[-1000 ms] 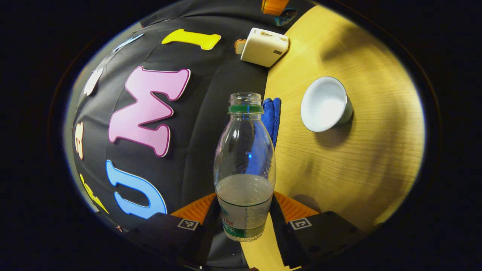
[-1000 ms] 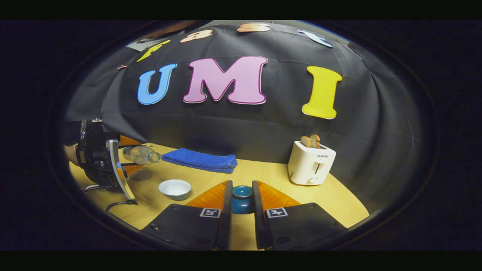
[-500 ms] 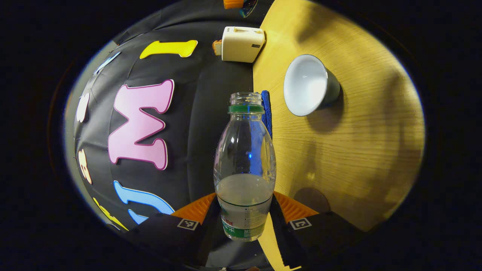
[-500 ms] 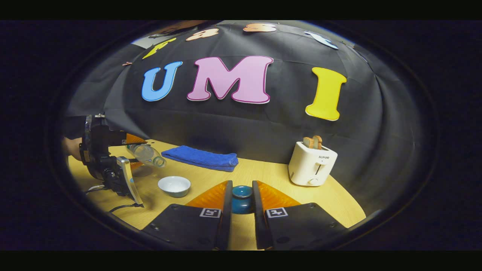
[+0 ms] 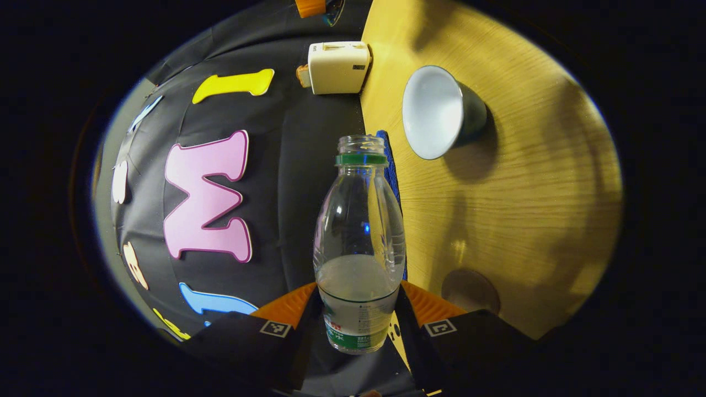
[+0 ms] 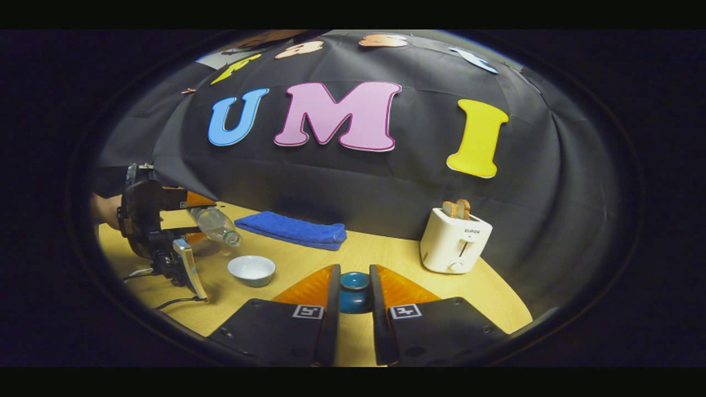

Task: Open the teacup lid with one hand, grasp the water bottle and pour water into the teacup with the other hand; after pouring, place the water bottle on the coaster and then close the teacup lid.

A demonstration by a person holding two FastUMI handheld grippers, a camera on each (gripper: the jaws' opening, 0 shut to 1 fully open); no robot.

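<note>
Left gripper (image 5: 358, 309) clamped on water bottle (image 5: 359, 242), uncapped, tipped neck-down toward open teacup (image 6: 251, 270) for pouring; no stream visible, possibly too fine. Right gripper (image 6: 354, 295) gripping lid (image 6: 354, 286), held aside. Coaster (image 5: 470, 290) vacant.

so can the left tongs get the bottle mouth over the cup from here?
Probably yes. The left tongs hold the bottle tilted, its mouth just short of the open cup; nothing lies between. The lid is clamped in the right tongs, aside.

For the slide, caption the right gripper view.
Right hand-held gripper holds the teacup lid while the uncapped water bottle tilts toward the open teacup.
</note>
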